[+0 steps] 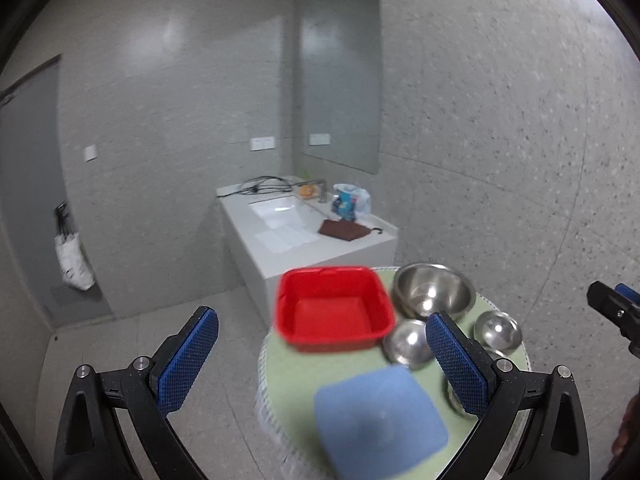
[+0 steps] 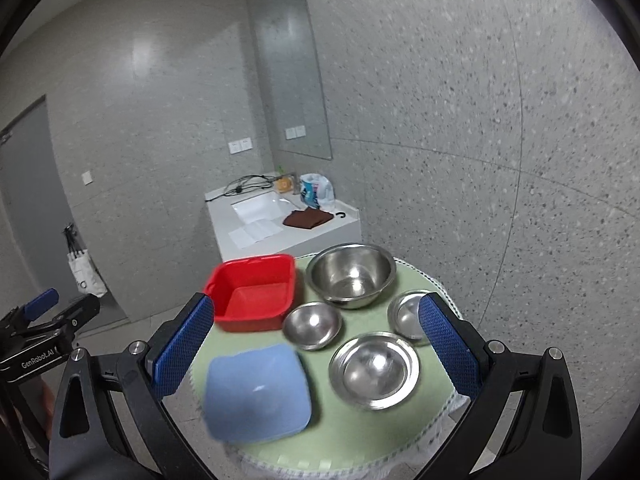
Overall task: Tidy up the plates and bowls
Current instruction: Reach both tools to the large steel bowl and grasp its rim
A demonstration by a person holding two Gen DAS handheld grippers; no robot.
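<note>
A small round table with a green cloth (image 2: 360, 432) holds a red square basin (image 2: 252, 292), a blue square plate (image 2: 256, 392), one large steel bowl (image 2: 352, 272) and three small steel bowls (image 2: 314, 326) (image 2: 374, 370) (image 2: 406, 314). My right gripper (image 2: 316, 344) is open and empty, held above the table. My left gripper (image 1: 322, 364) is open and empty, above the table's left side. In the left wrist view I see the red basin (image 1: 334, 312), the blue plate (image 1: 380, 420), the large bowl (image 1: 434, 290) and two small bowls (image 1: 406, 344) (image 1: 498, 330).
A white sink counter (image 2: 280, 228) with a brown cloth (image 2: 306, 218), cables and a bag stands behind the table against grey walls. A white bag (image 1: 74, 260) hangs by a door at the left. The right gripper shows at the left view's right edge (image 1: 616, 312).
</note>
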